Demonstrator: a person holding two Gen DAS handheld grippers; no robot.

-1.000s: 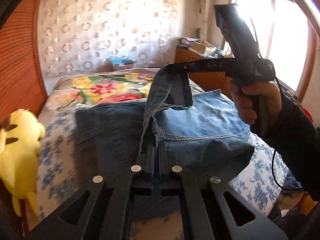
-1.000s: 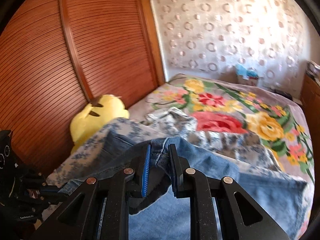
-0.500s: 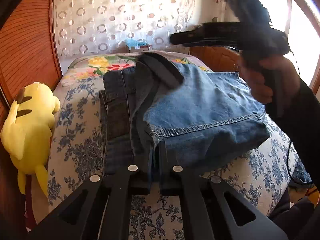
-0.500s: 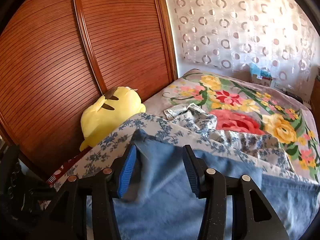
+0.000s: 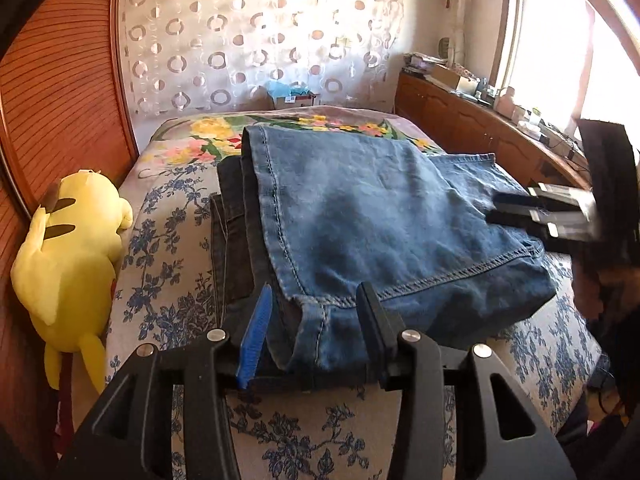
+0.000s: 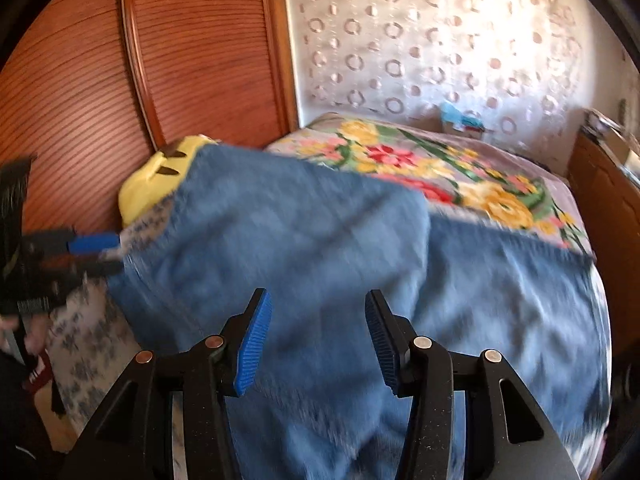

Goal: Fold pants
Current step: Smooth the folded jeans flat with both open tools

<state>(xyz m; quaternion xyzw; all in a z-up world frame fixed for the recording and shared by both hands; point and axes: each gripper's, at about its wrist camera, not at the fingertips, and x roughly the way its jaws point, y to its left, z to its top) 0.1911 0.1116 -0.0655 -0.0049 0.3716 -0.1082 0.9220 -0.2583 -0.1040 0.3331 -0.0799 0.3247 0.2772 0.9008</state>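
The folded pants (image 5: 384, 220) lie on the bed (image 5: 168, 288), their near hem corner between the left gripper (image 5: 312, 328)'s just-opened, released fingers, while the right gripper (image 6: 318, 332) hovers open above the denim.

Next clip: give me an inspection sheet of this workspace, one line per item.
Surface: bed with blue-flowered sheet, floral blanket farther back.
Job's things: jeans folded, lying on the bed.
Clutter: yellow plush at the bed's edge by the wooden doors.
Grippers: left gripper open, jaws just opened, jeans hem between them, unpressed; right gripper open above the jeans.
Cables: nothing seen clearly.
Surroundings: curtain, window, cluttered sideboard.
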